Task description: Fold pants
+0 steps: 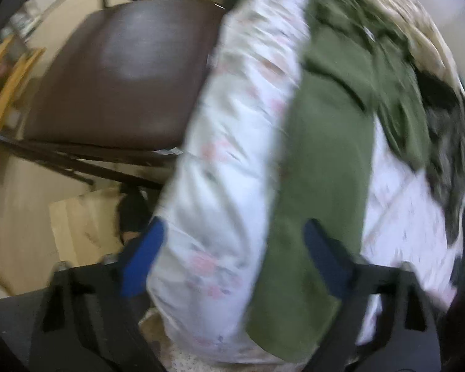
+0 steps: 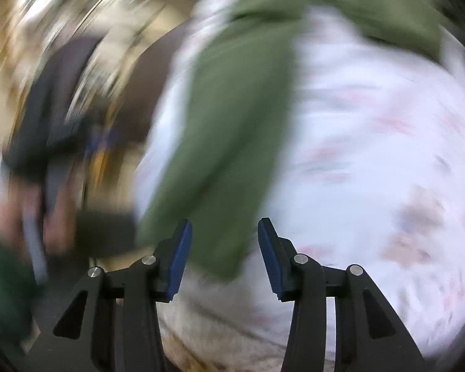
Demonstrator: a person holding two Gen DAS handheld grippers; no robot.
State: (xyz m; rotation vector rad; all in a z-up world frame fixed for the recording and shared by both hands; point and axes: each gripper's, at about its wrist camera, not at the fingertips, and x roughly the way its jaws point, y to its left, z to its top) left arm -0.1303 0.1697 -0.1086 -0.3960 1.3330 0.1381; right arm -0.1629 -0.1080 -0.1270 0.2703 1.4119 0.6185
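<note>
The left gripper (image 1: 232,257) points steeply down, jaws apart, straddling the bed's (image 1: 220,142) edge and a green leg of the pants (image 1: 322,155), unpinched. The right gripper (image 2: 224,255), jaws parted, hangs over the leg's hem, gripping nothing. Beyond the edge a brown chair (image 1: 124,74) crowds the floor.

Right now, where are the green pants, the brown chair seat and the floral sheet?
green pants (image 1: 322,167), left wrist view, middle of the long leg.
brown chair seat (image 1: 124,71), left wrist view, centre of the cushion.
floral sheet (image 2: 372,161), right wrist view, bare patch right of the pants.
</note>
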